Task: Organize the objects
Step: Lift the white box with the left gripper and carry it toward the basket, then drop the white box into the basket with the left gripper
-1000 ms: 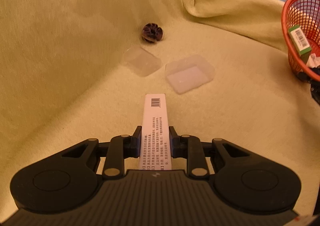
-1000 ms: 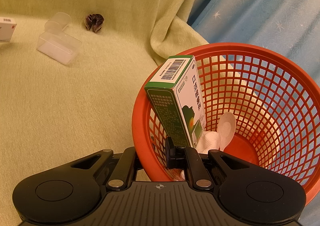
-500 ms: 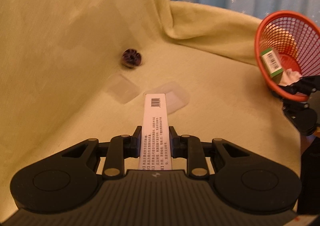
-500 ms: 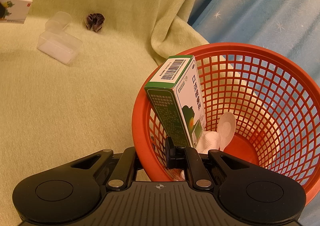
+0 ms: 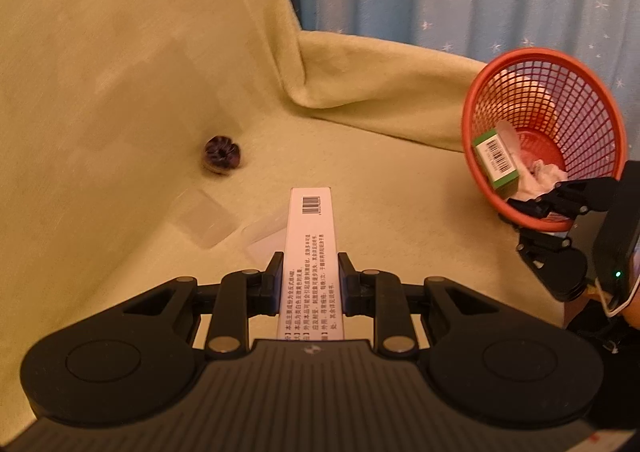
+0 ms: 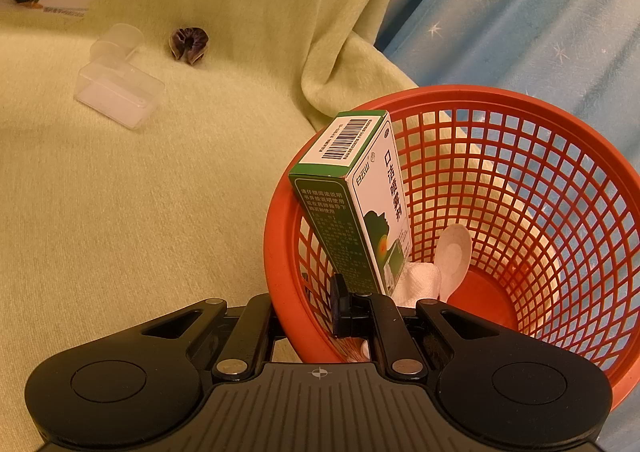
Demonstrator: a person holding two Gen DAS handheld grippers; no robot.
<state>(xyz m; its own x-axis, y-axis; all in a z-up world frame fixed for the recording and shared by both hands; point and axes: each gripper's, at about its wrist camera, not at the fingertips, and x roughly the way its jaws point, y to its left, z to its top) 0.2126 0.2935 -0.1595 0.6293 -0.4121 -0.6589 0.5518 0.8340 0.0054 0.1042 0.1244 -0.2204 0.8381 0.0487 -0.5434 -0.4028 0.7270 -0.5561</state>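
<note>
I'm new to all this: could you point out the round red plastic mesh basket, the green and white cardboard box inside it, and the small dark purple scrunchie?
red plastic mesh basket (image 6: 280, 252), right wrist view, near rim.
green and white cardboard box (image 6: 344, 139), right wrist view, barcode end.
dark purple scrunchie (image 5: 222, 155), left wrist view, centre.

A basket sits at the right edge of a cloth-covered seat. Inside it, a box leans on the near wall, beside a spoon. Far left lie two tubs and a scrunchie.

2 wrist fisheyes — angled down, sharing basket
</note>
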